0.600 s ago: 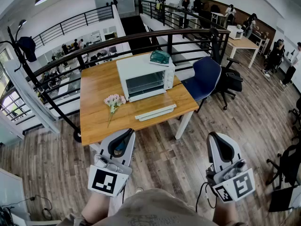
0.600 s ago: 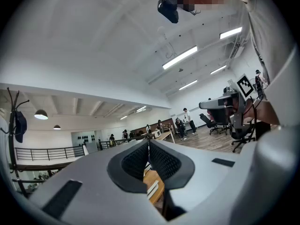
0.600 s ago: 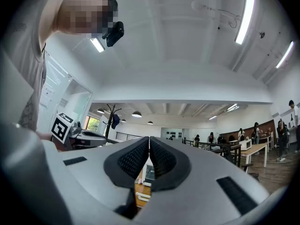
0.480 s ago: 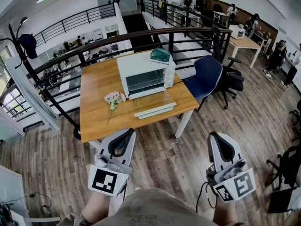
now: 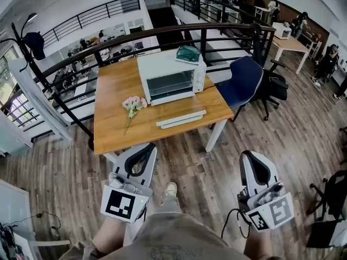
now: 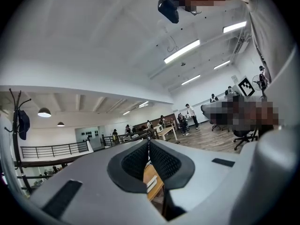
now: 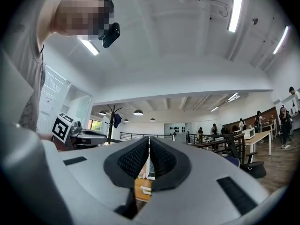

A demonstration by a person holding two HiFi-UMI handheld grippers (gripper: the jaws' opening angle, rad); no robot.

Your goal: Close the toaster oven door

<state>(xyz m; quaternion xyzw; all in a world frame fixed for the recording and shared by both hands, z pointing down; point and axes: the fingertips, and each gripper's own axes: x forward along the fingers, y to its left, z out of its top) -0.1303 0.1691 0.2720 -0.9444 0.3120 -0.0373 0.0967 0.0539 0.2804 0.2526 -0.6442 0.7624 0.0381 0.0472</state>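
Toaster oven (image 5: 171, 80) on table (image 5: 114, 123) shows rack inside; left gripper (image 5: 148, 148) and right gripper (image 5: 249, 155) both pinched together, empty.

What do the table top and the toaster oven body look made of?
The orange-brown rectangular table top looks like wood or veneer, smooth with a low sheen: faint lengthwise grain streaks show. The white box-shaped toaster oven looks like painted sheet metal, matte: flat panels with crisp edges. Its dark front window is probably glass, but it is too small to confirm.
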